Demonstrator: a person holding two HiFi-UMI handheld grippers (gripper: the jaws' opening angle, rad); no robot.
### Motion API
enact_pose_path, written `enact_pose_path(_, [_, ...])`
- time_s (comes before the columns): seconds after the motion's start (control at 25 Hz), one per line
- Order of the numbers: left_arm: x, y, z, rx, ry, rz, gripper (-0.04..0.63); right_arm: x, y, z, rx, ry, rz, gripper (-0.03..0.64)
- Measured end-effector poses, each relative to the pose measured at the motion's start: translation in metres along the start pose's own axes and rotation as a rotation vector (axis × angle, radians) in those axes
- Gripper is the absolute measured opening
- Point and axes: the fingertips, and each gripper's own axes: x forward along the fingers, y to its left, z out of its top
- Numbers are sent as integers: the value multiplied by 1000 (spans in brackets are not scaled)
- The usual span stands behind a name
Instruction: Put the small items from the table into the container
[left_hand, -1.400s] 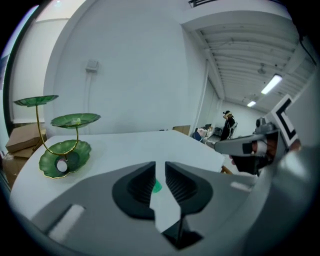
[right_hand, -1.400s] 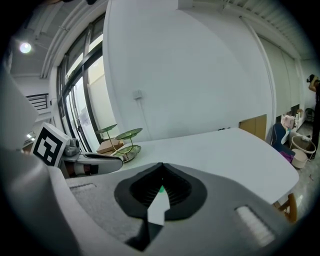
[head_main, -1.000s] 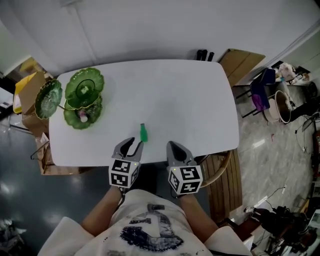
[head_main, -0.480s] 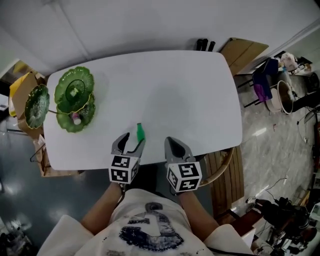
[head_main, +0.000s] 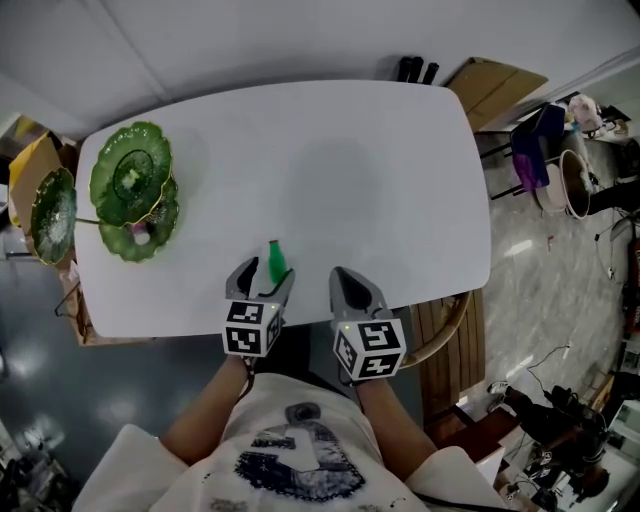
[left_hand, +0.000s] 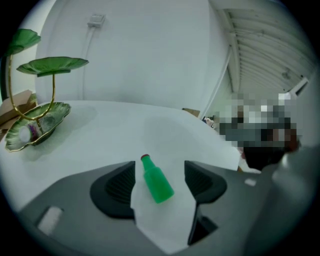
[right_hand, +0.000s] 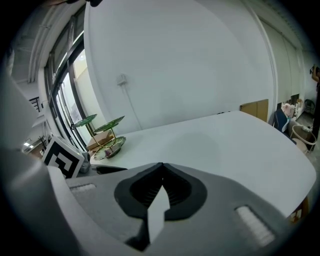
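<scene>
Green plastic, red-capped, the small bottle (left_hand: 156, 181) lies on its side near the front edge of the white tabletop (head_main: 350, 170), cap pointing away from the person. It sits between the two pads of the left tool (head_main: 264, 276), whose jaws are opening; there is a gap on either side, so neither pad touches it. Just to the right, the right tool (right_hand: 161, 167) hangs over the same front edge with its jaws closed together and nothing in them. Well apart from the bottle, at the tabletop's far left corner, stands the container, a green leaf-shaped tiered stand (head_main: 130, 190) on a thin gold stem; its lowest dish holds a small pale and pink item (head_main: 140, 235). Only bare tabletop lies between the bottle and that stand. Beyond the left edge sits a cardboard box (head_main: 30, 165) on the dark floor, two dark objects (head_main: 415, 70) rest by the far edge, and a wooden chair (head_main: 445, 335) stands at the right front corner.
</scene>
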Motion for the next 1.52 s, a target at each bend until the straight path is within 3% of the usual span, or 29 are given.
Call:
enact_pose_path(0.64, [40,13,-28,-35,156,32,273,26,-27,-4,45,40,-12,0])
enact_pose_path(1.52, [40,15,-41,13,196,54,170,8,-32,-8,56,22,-33,0])
